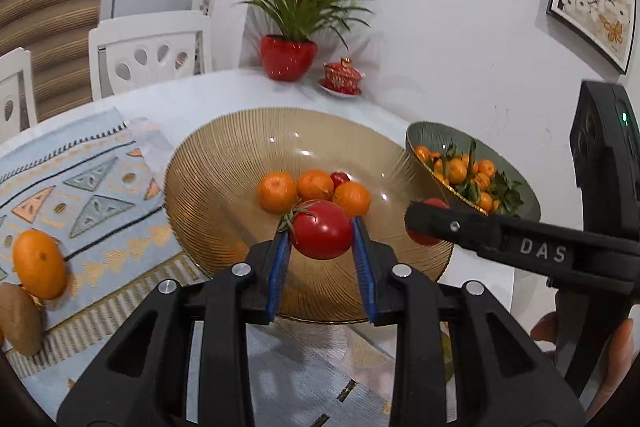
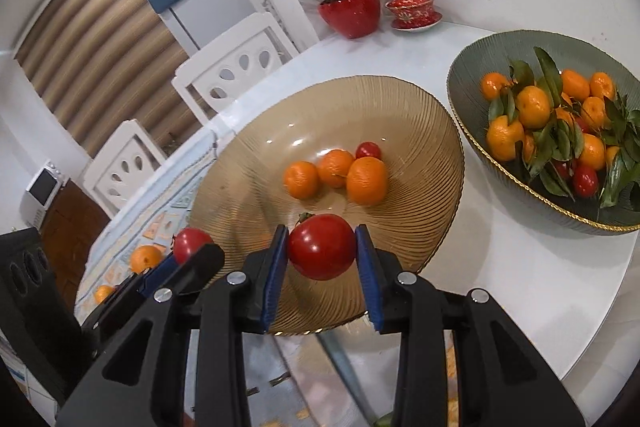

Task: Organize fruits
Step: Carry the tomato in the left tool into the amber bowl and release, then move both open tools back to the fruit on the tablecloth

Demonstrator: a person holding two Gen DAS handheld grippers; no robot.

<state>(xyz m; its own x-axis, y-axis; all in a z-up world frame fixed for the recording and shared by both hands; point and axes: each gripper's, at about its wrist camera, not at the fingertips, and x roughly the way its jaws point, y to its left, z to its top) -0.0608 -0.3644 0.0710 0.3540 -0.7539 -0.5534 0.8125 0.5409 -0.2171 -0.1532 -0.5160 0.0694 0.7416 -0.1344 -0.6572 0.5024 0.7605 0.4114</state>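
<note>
My left gripper (image 1: 321,229) is shut on a large red tomato (image 1: 320,241) with a green stem, held above the near side of a ribbed amber glass bowl (image 1: 192,163). My right gripper (image 2: 322,231) is shut on a second red tomato (image 2: 322,253) over the same bowl (image 2: 400,99). Three oranges (image 2: 334,173) and a small red tomato (image 2: 368,149) lie in the middle of the bowl. In the left wrist view, a black finger (image 1: 460,227) of the right gripper reaches in from the right, half covering its tomato (image 1: 435,203).
A green bowl (image 2: 472,67) of leafy mandarins and small tomatoes stands right of the amber bowl. An orange (image 1: 39,263) and a kiwi (image 1: 20,319) lie on the patterned mat (image 1: 92,167) at left. At the back are a red plant pot (image 1: 288,57), a red lidded cup (image 1: 342,77) and white chairs (image 1: 148,51).
</note>
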